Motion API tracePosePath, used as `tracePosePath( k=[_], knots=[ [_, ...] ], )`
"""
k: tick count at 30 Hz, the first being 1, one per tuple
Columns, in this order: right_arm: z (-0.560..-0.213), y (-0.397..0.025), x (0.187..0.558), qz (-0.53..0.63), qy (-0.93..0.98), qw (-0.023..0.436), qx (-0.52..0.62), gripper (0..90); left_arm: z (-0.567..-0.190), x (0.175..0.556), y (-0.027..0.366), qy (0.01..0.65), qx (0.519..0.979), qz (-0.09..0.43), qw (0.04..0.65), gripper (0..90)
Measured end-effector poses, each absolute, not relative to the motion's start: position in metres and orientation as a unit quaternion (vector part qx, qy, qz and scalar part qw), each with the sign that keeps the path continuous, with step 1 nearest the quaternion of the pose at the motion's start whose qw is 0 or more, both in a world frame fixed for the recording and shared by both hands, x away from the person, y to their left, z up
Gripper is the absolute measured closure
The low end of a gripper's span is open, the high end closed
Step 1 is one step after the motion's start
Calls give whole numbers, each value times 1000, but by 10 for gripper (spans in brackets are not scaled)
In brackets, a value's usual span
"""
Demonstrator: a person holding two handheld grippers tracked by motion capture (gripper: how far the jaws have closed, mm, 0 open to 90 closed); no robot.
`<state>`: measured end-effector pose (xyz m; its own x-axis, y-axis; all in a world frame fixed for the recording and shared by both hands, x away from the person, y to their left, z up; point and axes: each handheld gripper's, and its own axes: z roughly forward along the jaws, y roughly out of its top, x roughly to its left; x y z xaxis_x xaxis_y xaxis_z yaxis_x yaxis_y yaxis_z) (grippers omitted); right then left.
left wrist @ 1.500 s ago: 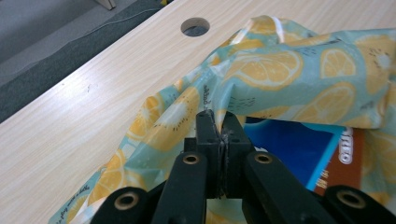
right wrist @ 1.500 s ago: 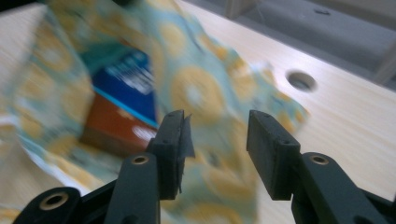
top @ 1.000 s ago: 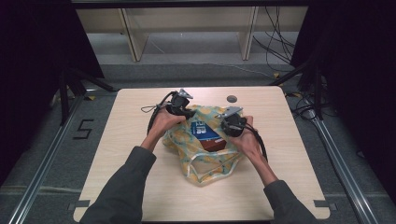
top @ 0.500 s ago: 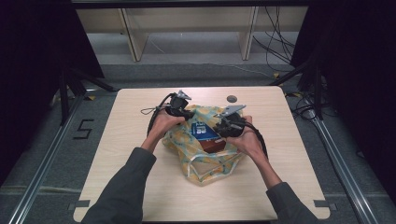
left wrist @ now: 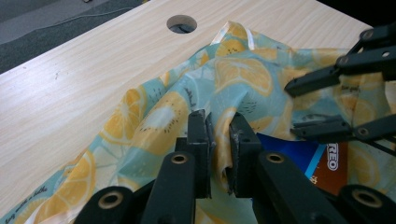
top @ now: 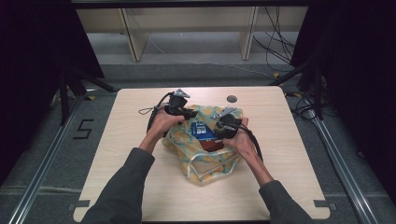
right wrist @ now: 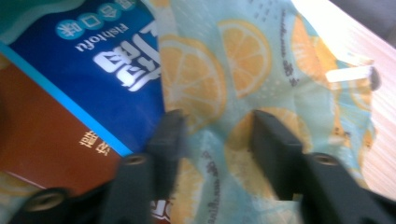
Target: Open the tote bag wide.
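Two grippers work the lemon-print bag [top: 205, 158]: left gripper [left wrist: 218, 140] pinching its edge, right gripper [right wrist: 217, 135] spread.

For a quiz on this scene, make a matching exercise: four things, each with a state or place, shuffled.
Things:
1. left gripper
2. right gripper
3. blue and brown snack packet
4. round hole in the light wooden table

States or places:
A. lies in the lemon-print plastic bag
B. jaws apart over the bag
C. beyond the bag's far edge
D. pinches a fold of the bag

Pairs: 1-D, 2-B, 3-A, 4-C
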<state>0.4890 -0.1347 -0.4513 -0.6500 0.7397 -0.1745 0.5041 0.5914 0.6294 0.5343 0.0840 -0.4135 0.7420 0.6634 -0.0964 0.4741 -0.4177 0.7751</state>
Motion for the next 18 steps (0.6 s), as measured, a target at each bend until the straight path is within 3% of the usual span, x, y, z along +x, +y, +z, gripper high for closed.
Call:
tracePosePath(
  k=[2, 4, 8, 12, 15, 18],
  knots=[
    [-452, -136, 491, 273, 868, 213, 356, 788, -413, 534, 84, 344, 831, 108, 424, 820],
    [-453, -138, 493, 272, 868, 214, 357, 897, -413, 534, 84, 339, 835, 113, 418, 817],
    [-448, -147, 496, 282, 861, 221, 360, 900, -414, 534, 89, 343, 835, 118, 413, 806],
    [-439, -145, 489, 321, 863, 190, 341, 856, -414, 537, 91, 352, 832, 125, 411, 844],
    [-438, -131, 478, 351, 865, 152, 324, 900, -415, 538, 88, 356, 831, 131, 406, 868],
    [-443, -115, 474, 332, 880, 154, 302, 900, -415, 538, 87, 359, 830, 128, 408, 871]
  ],
)
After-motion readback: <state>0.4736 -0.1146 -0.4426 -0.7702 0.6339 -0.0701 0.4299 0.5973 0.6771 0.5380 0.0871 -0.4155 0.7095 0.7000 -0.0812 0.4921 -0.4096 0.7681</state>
